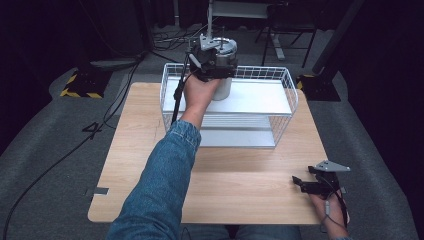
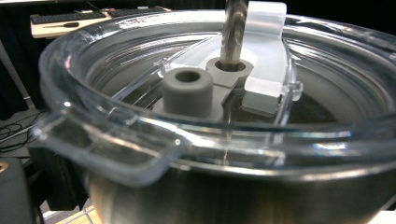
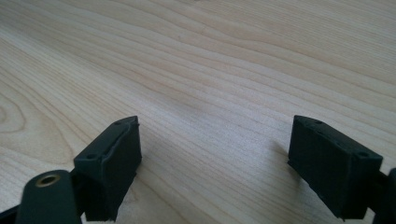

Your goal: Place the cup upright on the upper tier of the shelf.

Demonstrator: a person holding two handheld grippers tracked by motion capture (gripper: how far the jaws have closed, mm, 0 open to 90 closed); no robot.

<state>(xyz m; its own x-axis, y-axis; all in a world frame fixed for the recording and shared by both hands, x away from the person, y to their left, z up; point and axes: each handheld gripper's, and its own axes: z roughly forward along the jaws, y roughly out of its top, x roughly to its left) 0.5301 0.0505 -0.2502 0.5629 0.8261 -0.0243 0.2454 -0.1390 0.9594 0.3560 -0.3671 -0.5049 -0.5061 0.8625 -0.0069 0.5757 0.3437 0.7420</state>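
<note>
The stainless-steel tumbler with a clear plastic lid and metal straw (image 1: 223,62) stands at the far left of the upper shelf of a white wire rack with two flat white shelves (image 1: 290,87), which sits at the far side of the light wooden desk (image 1: 150,150). From the high view its base appears to rest on the shelf, though the contact itself is hidden behind the hand.

The left gripper (image 1: 212,60) is at the tumbler, held by the left hand (image 1: 199,92) at the end of a denim sleeve. In the left gripper view the clear lid (image 2: 140,140) sits immediately ahead of the camera, with a grey rubber spout (image 2: 188,91) and the straw (image 2: 233,32) rising through it. The jaws themselves are not visible there, so I cannot tell whether they are clamped on the tumbler or released.

The right gripper (image 1: 312,184) rests low over the near right corner of the desk, well apart from the rack. Its jaws stand wide apart with nothing between them, over bare wood grain.

Judged status: the tumbler is positioned on the upper shelf, so placement appears nearly complete. Remaining steps would be to confirm that the tumbler stands stable, release it, and withdraw the left gripper clear of the rack rim without tipping the straw.
</note>
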